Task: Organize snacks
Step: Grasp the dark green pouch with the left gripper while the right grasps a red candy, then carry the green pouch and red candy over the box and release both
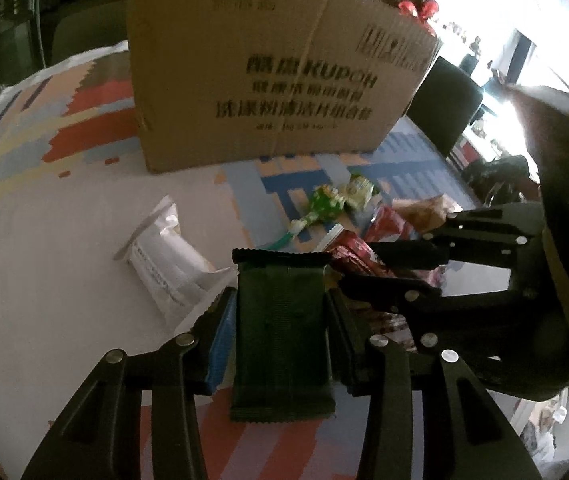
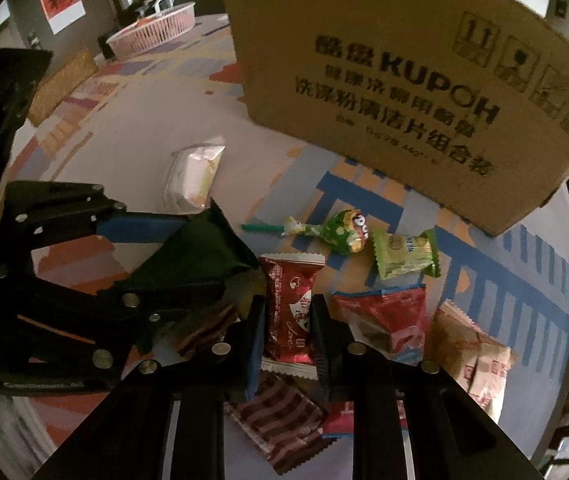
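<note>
My left gripper (image 1: 280, 296) is shut on a dark green snack packet (image 1: 280, 344), which stands lengthwise between the fingers; the right wrist view shows this packet (image 2: 200, 252) tilted in the left gripper (image 2: 204, 254). My right gripper (image 2: 287, 302) is shut on a dark red packet (image 2: 288, 320) with white print, its pads pressing both long sides. In the left wrist view the right gripper (image 1: 358, 266) sits just right of the green packet, over the snack pile. A large cardboard box (image 2: 404, 80) with black print stands behind the snacks.
On the patterned tablecloth (image 2: 132, 140) lie a white packet (image 2: 192, 176), a green lollipop (image 2: 340, 232), a light green packet (image 2: 404, 252), a red and blue packet (image 2: 384, 320), a beige packet (image 2: 472, 352) and a brown striped packet (image 2: 280, 416). A pink basket (image 2: 152, 28) stands far left.
</note>
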